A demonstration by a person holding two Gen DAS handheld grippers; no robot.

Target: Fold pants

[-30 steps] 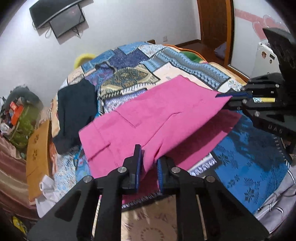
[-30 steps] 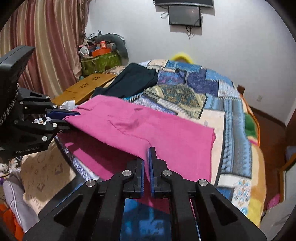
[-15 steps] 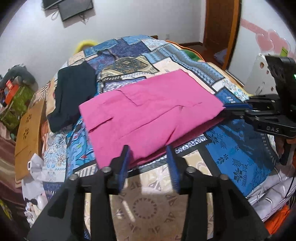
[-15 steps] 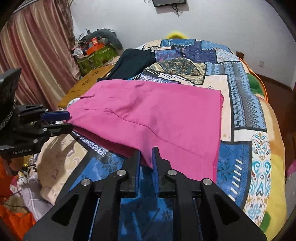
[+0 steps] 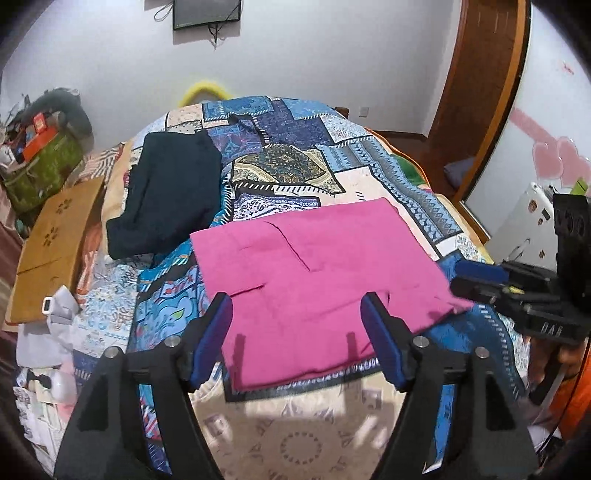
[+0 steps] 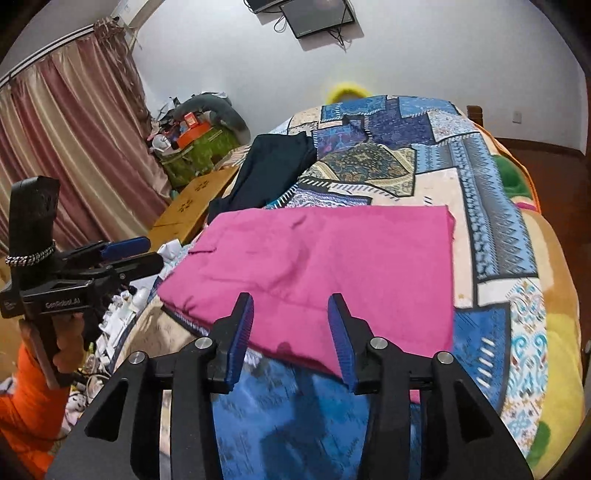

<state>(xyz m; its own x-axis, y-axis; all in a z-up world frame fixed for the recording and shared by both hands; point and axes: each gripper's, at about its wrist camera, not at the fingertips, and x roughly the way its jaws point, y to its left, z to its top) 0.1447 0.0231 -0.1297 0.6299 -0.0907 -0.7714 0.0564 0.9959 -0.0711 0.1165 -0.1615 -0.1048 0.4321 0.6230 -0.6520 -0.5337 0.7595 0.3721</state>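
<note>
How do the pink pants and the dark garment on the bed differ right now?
The pink pants lie flat in a neat rectangle near the bed's front edge; the dark garment lies farther back on the left, its outline looser. The pants sit just ahead of both open grippers; the dark garment lies well beyond them. Both rest on the patchwork quilt, touched by neither gripper.

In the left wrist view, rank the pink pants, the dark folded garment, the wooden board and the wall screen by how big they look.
1. pink pants, clearly largest
2. dark folded garment
3. wooden board, close to the garment, and fisheye edge distortion makes this unsure
4. wall screen, smallest, though farthest away and cut off at the top
</note>
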